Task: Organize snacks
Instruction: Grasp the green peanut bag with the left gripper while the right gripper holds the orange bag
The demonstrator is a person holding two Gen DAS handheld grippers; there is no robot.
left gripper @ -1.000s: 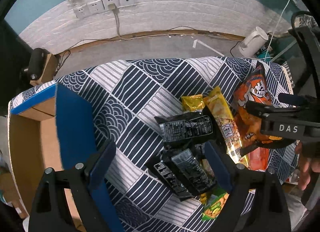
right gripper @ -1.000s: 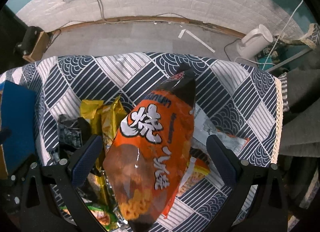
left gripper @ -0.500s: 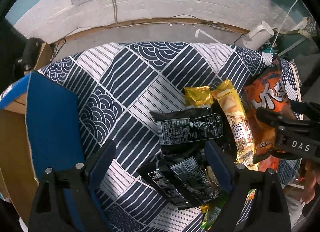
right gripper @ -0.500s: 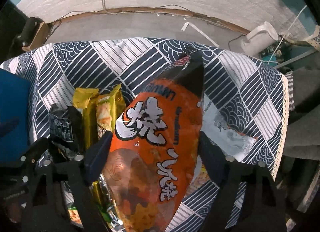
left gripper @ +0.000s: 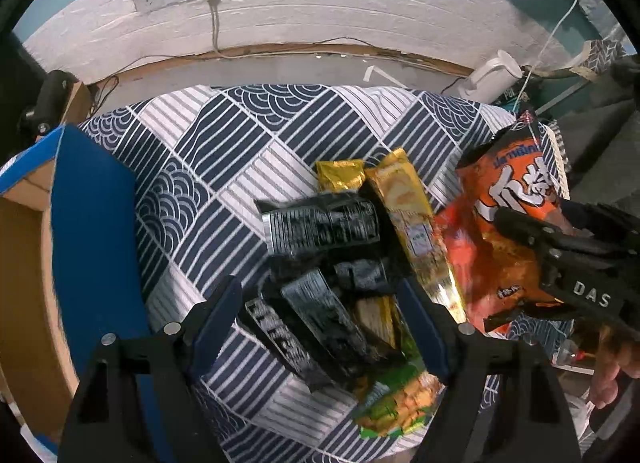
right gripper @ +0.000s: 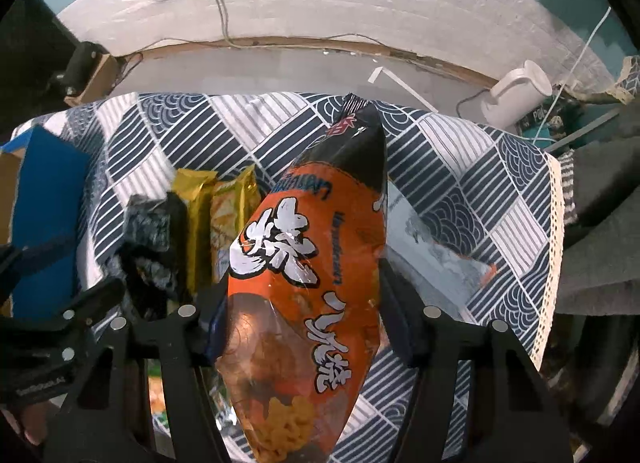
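One orange snack bag (right gripper: 308,283) is clamped in the right tool (right gripper: 304,323); roughly three black packets (left gripper: 320,223) lie between the wide-apart fingers of the left tool (left gripper: 320,315).

The lower end of the orange snack bag (right gripper: 308,303) is being cut off by the bottom edge of the right wrist view. The black packets (left gripper: 320,259) are being blurred, their print unreadable. A green-orange packet (left gripper: 396,403) is being partly hidden beneath them.
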